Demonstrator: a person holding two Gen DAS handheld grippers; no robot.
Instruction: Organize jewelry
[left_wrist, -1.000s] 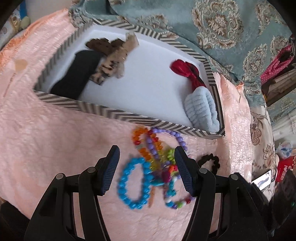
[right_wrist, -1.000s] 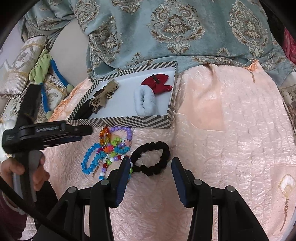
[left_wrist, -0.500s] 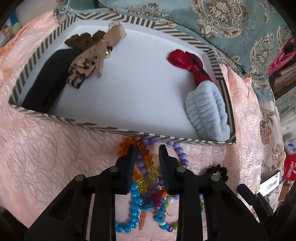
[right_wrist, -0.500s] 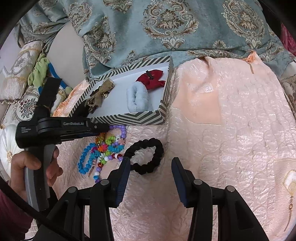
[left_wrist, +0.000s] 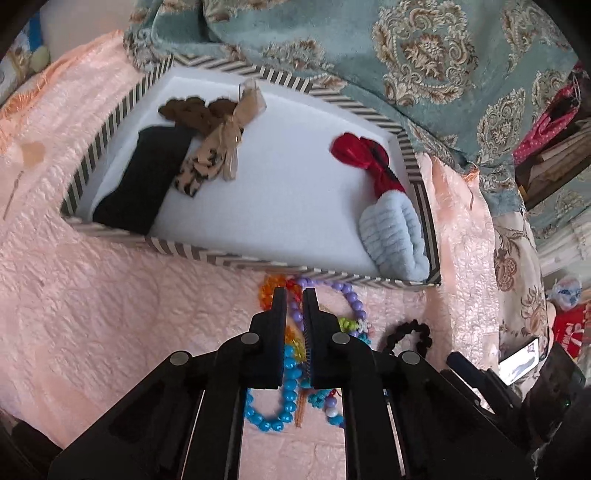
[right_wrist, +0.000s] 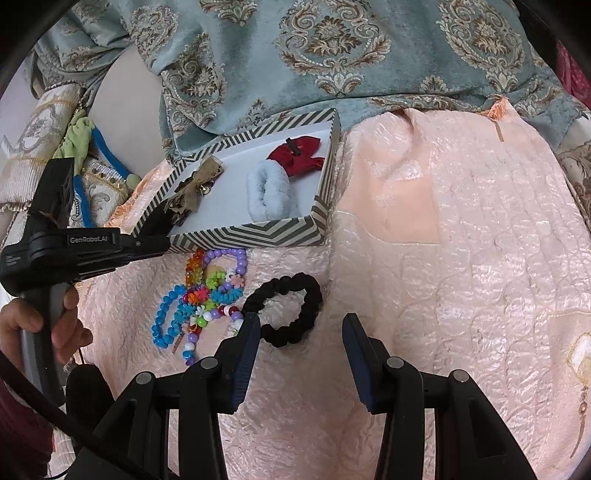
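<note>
A striped box (left_wrist: 255, 260) (right_wrist: 258, 236) lies on the pink quilt, holding a leopard bow (left_wrist: 214, 147), a black cloth (left_wrist: 140, 184), a red bow (left_wrist: 365, 158) and a pale blue scrunchie (left_wrist: 395, 236). In front of it lies a pile of bead bracelets (right_wrist: 199, 295) (left_wrist: 351, 299), blue, purple, orange and multicoloured. My left gripper (left_wrist: 294, 295) hangs over the pile with its jaws shut; nothing shows between them. It also shows in the right wrist view (right_wrist: 155, 236). A black scrunchie (right_wrist: 291, 310) (left_wrist: 410, 334) lies right of the beads. My right gripper (right_wrist: 301, 325) is open just in front of it.
A teal patterned blanket (right_wrist: 332, 55) lies behind the box. Bare pink quilt (right_wrist: 461, 258) stretches to the right. Cushions and a green and blue toy (right_wrist: 81, 136) sit at the far left. A phone (left_wrist: 521, 356) lies at the right edge in the left wrist view.
My left gripper has closed from wide open to shut and has pulled back and up a little from the box. The beads stay on the quilt. My right gripper has stayed open by the black scrunchie.
</note>
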